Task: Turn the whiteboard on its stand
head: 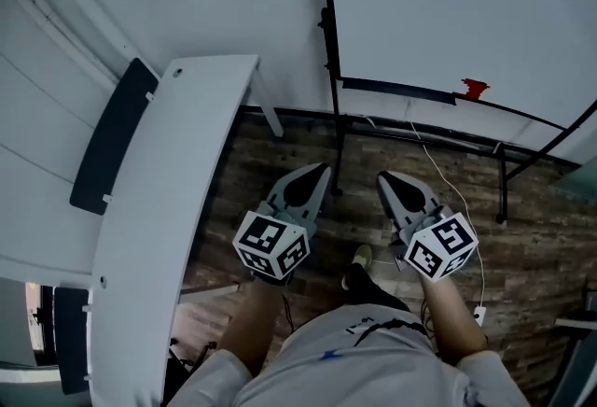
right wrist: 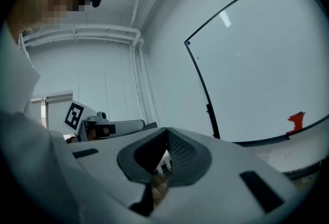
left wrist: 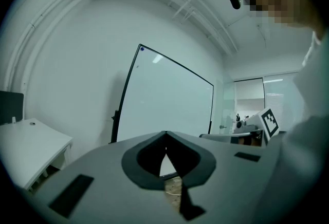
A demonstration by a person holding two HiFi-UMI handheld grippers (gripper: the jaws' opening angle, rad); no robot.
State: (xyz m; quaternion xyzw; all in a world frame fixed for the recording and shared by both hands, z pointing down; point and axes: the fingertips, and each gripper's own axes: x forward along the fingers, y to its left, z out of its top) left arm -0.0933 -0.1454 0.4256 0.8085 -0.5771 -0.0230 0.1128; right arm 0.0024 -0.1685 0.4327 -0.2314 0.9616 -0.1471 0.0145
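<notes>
Whiteboard (head: 438,13) ahead, apart from right claw (head: 385,177)

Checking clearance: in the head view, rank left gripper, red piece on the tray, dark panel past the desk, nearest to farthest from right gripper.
1. Left gripper, just beside the right gripper, on its left.
2. Red piece, ahead-right on the tray.
3. Dark panel, far left past the desk.

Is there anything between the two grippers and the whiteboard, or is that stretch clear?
In the head view, only wooden floor, the stand's black post and a white cable lie between the left gripper, right gripper and the whiteboard.
</notes>
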